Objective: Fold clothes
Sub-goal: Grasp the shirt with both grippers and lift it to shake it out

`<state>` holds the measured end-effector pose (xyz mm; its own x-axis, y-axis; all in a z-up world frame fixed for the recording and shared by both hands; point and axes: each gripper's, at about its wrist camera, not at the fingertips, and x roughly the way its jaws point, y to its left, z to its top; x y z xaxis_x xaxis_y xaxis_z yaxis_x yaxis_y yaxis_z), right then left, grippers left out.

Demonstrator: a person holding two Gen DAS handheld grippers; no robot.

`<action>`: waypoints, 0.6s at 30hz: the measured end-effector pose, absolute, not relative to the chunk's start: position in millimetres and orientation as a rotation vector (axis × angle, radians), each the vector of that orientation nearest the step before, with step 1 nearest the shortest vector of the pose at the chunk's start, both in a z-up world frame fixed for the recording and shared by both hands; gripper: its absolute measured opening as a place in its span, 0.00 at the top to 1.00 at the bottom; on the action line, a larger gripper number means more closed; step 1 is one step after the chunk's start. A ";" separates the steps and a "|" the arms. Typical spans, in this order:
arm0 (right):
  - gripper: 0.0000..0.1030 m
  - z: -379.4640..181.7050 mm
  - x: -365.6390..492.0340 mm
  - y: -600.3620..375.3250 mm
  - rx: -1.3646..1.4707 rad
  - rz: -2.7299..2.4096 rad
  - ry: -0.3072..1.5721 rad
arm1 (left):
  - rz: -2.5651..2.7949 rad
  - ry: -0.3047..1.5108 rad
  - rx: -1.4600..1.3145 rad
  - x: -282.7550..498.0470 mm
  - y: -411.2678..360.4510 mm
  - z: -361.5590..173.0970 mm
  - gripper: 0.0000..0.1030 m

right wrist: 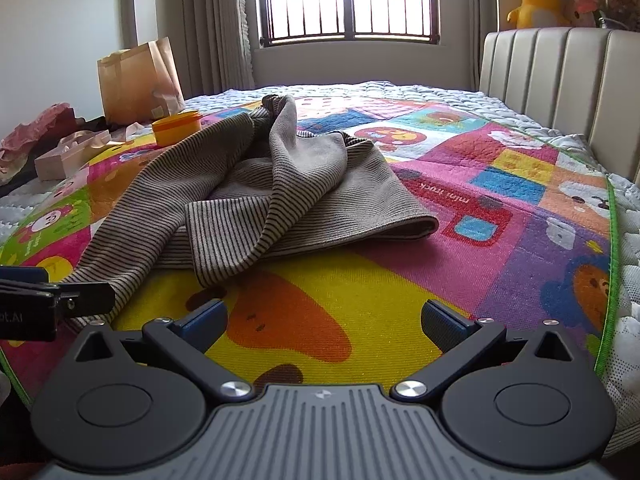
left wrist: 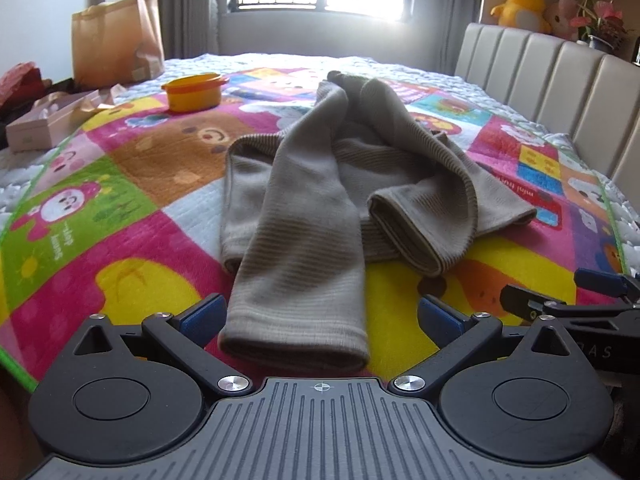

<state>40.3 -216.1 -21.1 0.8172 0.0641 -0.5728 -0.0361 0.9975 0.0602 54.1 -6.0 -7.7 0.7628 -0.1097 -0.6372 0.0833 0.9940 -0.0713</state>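
A taupe, finely striped knit garment [left wrist: 320, 184] lies crumpled on the colourful cartoon play mat [left wrist: 120, 208] that covers the bed. One long sleeve or leg runs toward me, and its cuff [left wrist: 294, 344] rests between the spread blue-padded fingers of my left gripper [left wrist: 320, 314], which is open and holds nothing. In the right wrist view the same garment [right wrist: 256, 196] lies ahead and to the left. My right gripper [right wrist: 324, 316] is open over bare yellow and orange mat, clear of the cloth. Each gripper shows at the edge of the other's view: the right one [left wrist: 568, 300], the left one [right wrist: 60, 300].
An orange lidded tub [left wrist: 194, 90] stands on the mat beyond the garment. A brown paper bag [left wrist: 116, 42] and a pink box [left wrist: 44, 126] sit at the far left. A padded headboard [left wrist: 560, 92] with plush toys [left wrist: 524, 2] runs along the right. A window [right wrist: 348, 4] lies ahead.
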 end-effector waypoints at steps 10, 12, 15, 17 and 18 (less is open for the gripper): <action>0.00 -13.1 74.9 -227.8 0.069 0.020 0.607 | -0.155 0.678 -0.072 116.6 14.1 7.1 0.00; 0.00 -11.0 82.8 -231.8 0.081 0.016 0.599 | -0.157 0.675 -0.077 129.4 18.7 9.9 0.00; 0.00 -10.4 99.8 -237.9 0.117 0.004 0.606 | -0.189 0.668 -0.109 146.3 27.5 14.9 0.00; 0.00 -9.4 110.5 -239.4 0.144 0.003 0.609 | -0.222 0.666 -0.120 156.7 31.7 16.3 0.00; 0.00 -8.7 115.4 -239.4 0.155 0.007 0.607 | -0.243 0.669 -0.120 162.8 33.0 16.1 0.00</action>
